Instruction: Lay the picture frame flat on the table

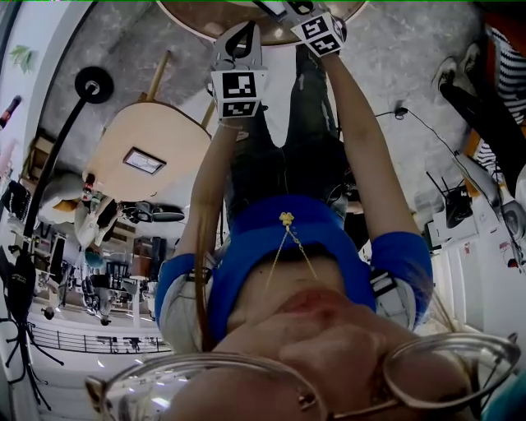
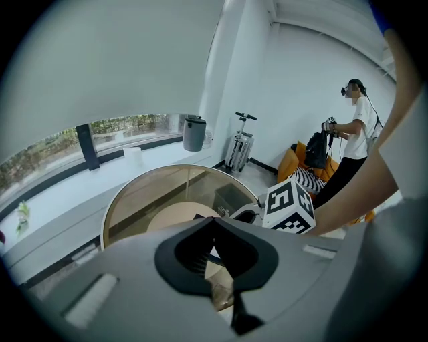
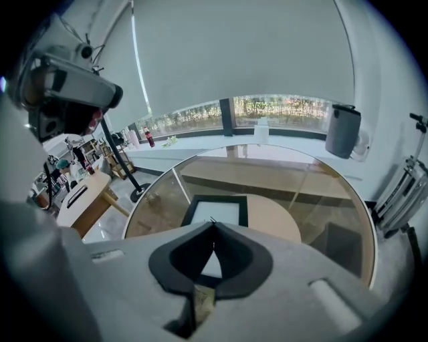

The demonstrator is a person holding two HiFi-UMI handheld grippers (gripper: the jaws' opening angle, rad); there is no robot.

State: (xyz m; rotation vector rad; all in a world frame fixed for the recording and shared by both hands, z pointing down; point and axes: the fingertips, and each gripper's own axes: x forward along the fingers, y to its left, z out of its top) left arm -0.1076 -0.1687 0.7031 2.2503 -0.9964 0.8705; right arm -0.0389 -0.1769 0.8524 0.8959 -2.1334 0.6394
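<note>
Head view: the left gripper [image 1: 238,70] and the right gripper [image 1: 316,29] reach over the table [image 1: 197,25]. The frame cannot be made out clearly here.

Left gripper view: the left gripper [image 2: 214,222] has its tips pressed together on nothing. A dark corner of the frame [image 2: 200,216] peeks out just beyond them.

Right gripper view: the right gripper [image 3: 213,226] is closed and empty. The frame [image 3: 215,210] lies flat on the glass table [image 3: 314,194] just beyond its tips, unheld. It is rectangular, with a black border and a white middle.
</note>
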